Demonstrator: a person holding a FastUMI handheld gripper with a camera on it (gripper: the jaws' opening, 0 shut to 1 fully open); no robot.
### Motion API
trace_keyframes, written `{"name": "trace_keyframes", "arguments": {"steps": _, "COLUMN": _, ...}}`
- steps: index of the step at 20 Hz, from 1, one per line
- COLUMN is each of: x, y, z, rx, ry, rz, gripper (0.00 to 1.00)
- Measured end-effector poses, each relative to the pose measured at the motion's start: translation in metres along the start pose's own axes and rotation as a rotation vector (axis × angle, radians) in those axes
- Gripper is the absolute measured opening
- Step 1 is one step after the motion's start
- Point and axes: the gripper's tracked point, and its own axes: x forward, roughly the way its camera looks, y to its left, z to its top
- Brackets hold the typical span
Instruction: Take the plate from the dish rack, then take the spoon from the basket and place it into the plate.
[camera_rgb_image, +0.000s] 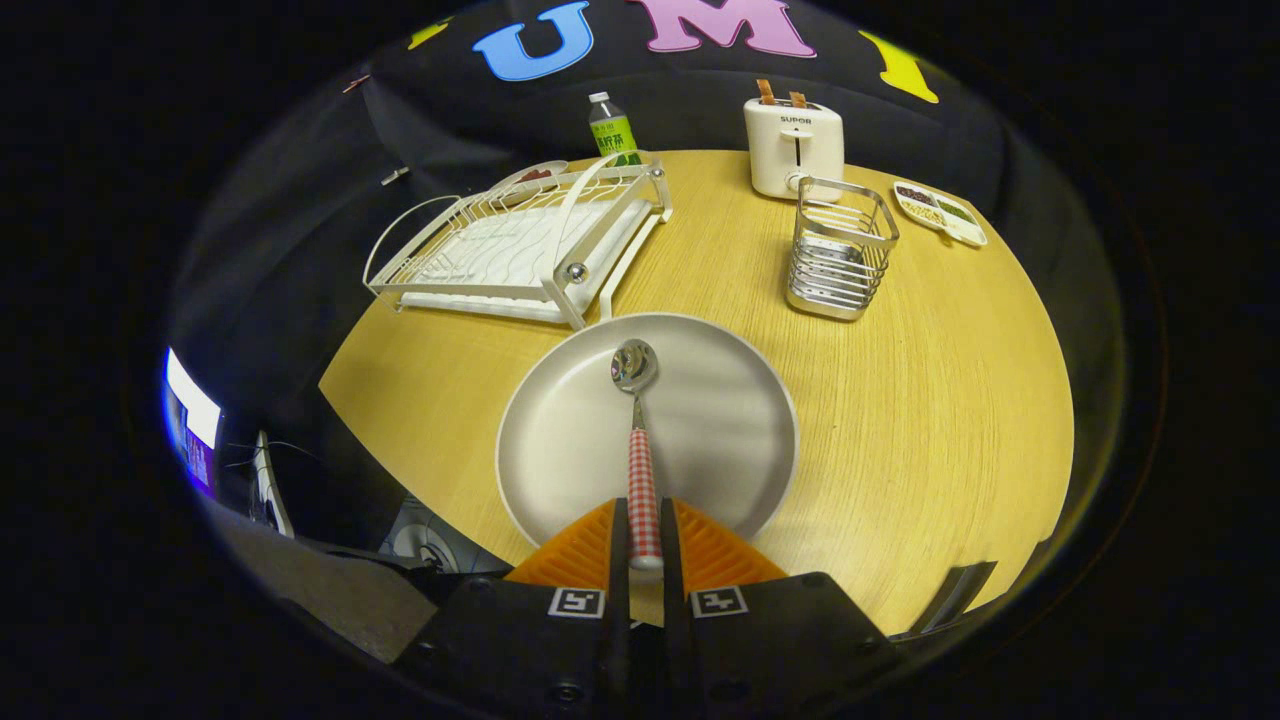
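Observation:
A pale round plate (560, 440) lies flat on the wooden table (930, 420), just ahead of my fingers. My gripper (643, 535) is shut on the spoon (640, 470), both orange fingers pressing its red-and-white checked handle. The spoon's metal bowl (634, 364) points away from me and hangs over the plate's far half. Whether the bowl touches the plate I cannot tell. Beyond the plate to the left stands the white dish rack (520, 250). The metal wire basket (838, 250) stands beyond the plate to the right.
A white toaster (794, 145) with two slices stands behind the basket. A green-labelled bottle (612, 128) is behind the rack. A small divided dish (940, 212) sits at the table's far right. A screen (190, 420) glows off the table, low on the left.

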Motion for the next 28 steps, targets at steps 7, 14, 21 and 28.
{"name": "trace_keyframes", "arguments": {"steps": 7, "x": 0.005, "y": -0.01, "z": 0.007, "rx": 0.033, "ry": -0.025, "rz": -0.036, "gripper": 0.72}}
{"name": "trace_keyframes", "arguments": {"steps": 14, "x": -0.006, "y": -0.018, "z": 0.018, "rx": 0.027, "ry": -0.072, "rz": -0.067, "gripper": 0.99}}
{"name": "trace_keyframes", "arguments": {"steps": 21, "x": -0.062, "y": -0.037, "z": 0.109, "rx": 0.006, "ry": -0.29, "rz": -0.139, "gripper": 0.99}}
{"name": "trace_keyframes", "arguments": {"steps": 28, "x": -0.169, "y": -0.053, "z": 0.233, "rx": -0.066, "ry": -0.596, "rz": -0.244, "gripper": 0.99}}
